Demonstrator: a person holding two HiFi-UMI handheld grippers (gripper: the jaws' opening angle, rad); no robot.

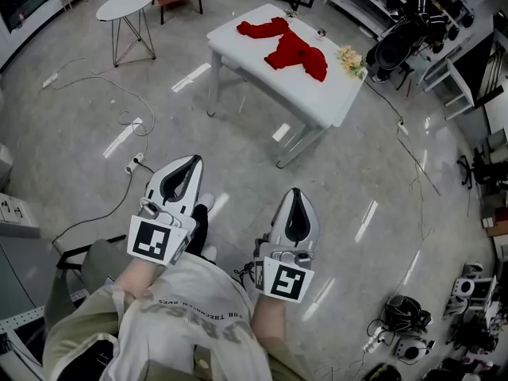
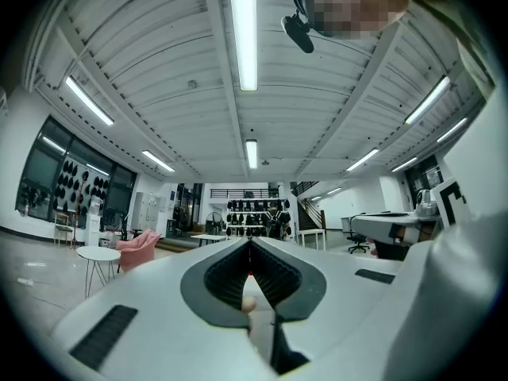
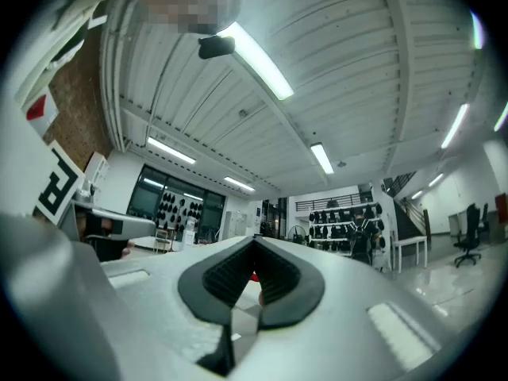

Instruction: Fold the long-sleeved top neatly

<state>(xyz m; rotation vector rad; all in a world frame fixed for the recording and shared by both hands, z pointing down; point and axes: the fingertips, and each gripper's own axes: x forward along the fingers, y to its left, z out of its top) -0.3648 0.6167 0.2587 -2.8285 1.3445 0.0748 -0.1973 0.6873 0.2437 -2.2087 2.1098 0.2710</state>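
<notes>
On the white table (image 1: 332,105) across the room, the red long-sleeved top (image 1: 292,48) is lying in a crumpled heap, with one sleeve trailing toward the far-left corner and nothing folded yet. The person is standing well apart from it, holding the left gripper (image 1: 191,162) and the right gripper (image 1: 295,193) low in front of the body. Both are showing their jaws pressed together with nothing between them (each gripper's own view is looking past closed tips at the room and ceiling).

Several things are threatening trouble from here. A cable (image 1: 119,121) is snaking across the floor to the left of the way forward, so a careless step is risking a snag. A small bunch of flowers (image 1: 350,60) is sitting just beside the top's right-hand end, and spreading the cloth is likely to sweep it off the table edge. The bunched fabric is also inviting a pinch through two layers at once, which would be dragging the whole heap rather than opening it flat.
</notes>
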